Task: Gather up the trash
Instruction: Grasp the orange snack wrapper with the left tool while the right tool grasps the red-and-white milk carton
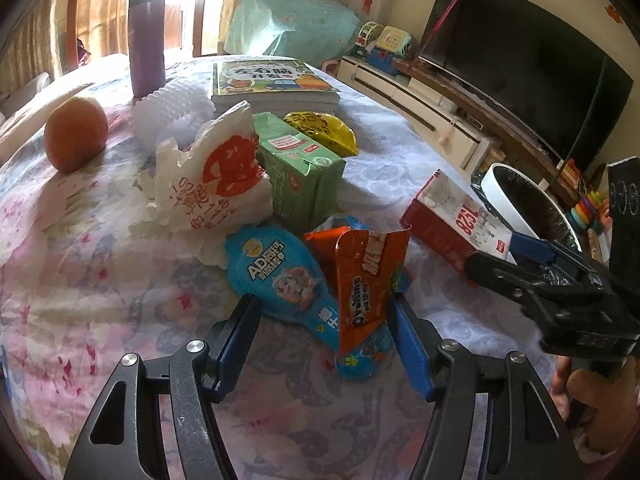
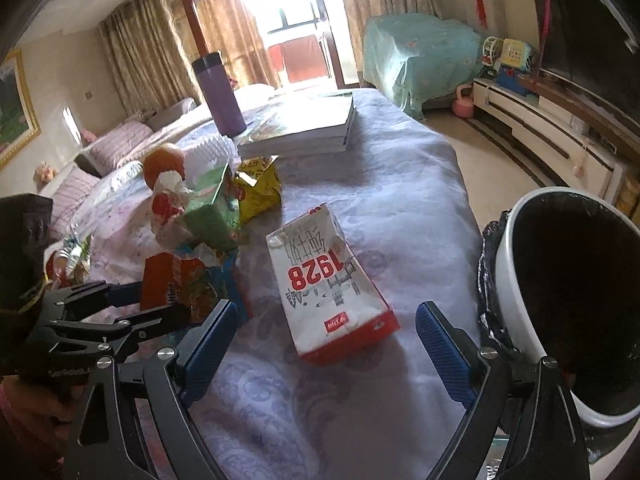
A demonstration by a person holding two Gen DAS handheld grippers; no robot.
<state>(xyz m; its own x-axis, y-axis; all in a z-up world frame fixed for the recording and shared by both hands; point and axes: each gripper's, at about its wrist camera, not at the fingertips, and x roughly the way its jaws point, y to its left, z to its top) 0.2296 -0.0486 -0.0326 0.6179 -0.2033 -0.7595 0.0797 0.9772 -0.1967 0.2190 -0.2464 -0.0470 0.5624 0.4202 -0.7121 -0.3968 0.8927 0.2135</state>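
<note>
An orange Ovaltine wrapper [image 1: 366,276] stands crumpled on a blue AD drink pouch [image 1: 280,276] on the floral bedspread. My left gripper [image 1: 322,320] is open around both, its blue pads close beside them without pressing. A flattened red and white carton marked 1928 [image 2: 328,276] lies near the bed's edge. My right gripper [image 2: 328,336] is open, and the carton's near end lies between its fingertips. A white bin [image 2: 516,280] with a black liner stands just right of the bed.
Behind the wrappers lie a green carton [image 1: 300,168], a white printed plastic bag [image 1: 212,188], a yellow foil wrapper [image 1: 324,132], white foam netting [image 1: 172,112], an orange [image 1: 76,136], a purple tumbler [image 1: 147,40] and stacked books [image 1: 272,80]. A TV [image 1: 520,60] stands at the right.
</note>
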